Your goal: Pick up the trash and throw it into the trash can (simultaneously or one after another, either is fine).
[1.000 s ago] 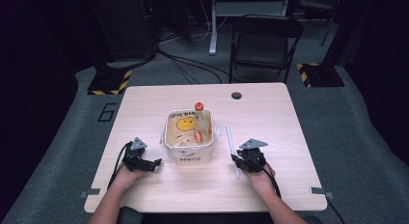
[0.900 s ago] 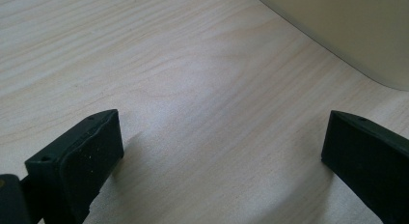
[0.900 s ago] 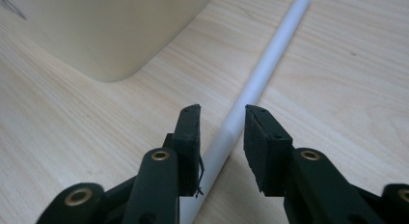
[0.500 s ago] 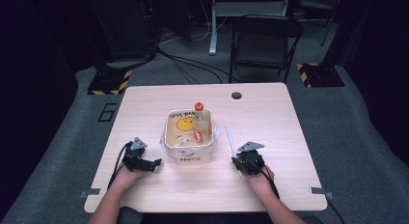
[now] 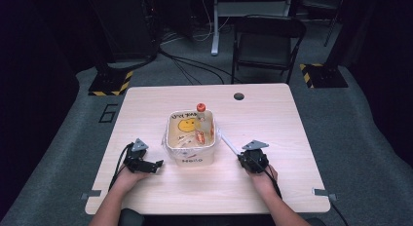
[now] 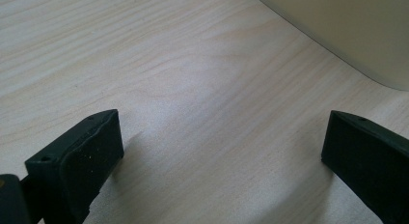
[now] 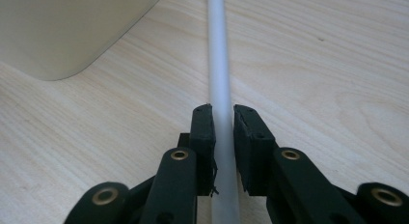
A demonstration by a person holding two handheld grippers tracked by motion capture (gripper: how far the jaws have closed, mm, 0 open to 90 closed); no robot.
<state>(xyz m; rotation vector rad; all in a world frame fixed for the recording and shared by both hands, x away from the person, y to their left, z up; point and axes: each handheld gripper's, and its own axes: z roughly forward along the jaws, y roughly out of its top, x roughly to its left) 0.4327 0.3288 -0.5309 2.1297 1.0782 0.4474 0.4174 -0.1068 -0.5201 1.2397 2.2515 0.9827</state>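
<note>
Pale wood-grain table (image 5: 302, 133), seen from the high view, with two forearms entering from its near edge. The left gripper (image 5: 155, 165) is held low over the table at the near left of a cream square tub (image 5: 191, 155); in the left gripper view its jaws are spread wide apart with bare tabletop (image 6: 193, 89) between them and nothing held, and the tub's rounded wall (image 6: 347, 31) is seen just beyond, at upper right. The right gripper (image 5: 243, 159) is held at the tub's near right; in the right gripper view its jaws are closed against the two sides of a white plastic rod (image 7: 219, 64), which runs straight ahead along the table, past the tub's corner (image 7: 62, 31). In the high view the rod (image 5: 230, 144) is seen lying diagonally from the right gripper toward the tub's right side. The tub is lined with clear film, its inside is marked with a yellow smiley face (image 5: 186, 123), its front wall bears handwriting, and a clear bottle with an orange cap (image 5: 200, 107) leans in its far right corner. Farther off, a round cable hole (image 5: 238, 96) is set near the table's far edge, and a dark folding chair (image 5: 265, 41) stands on the grey floor beyond.
</note>
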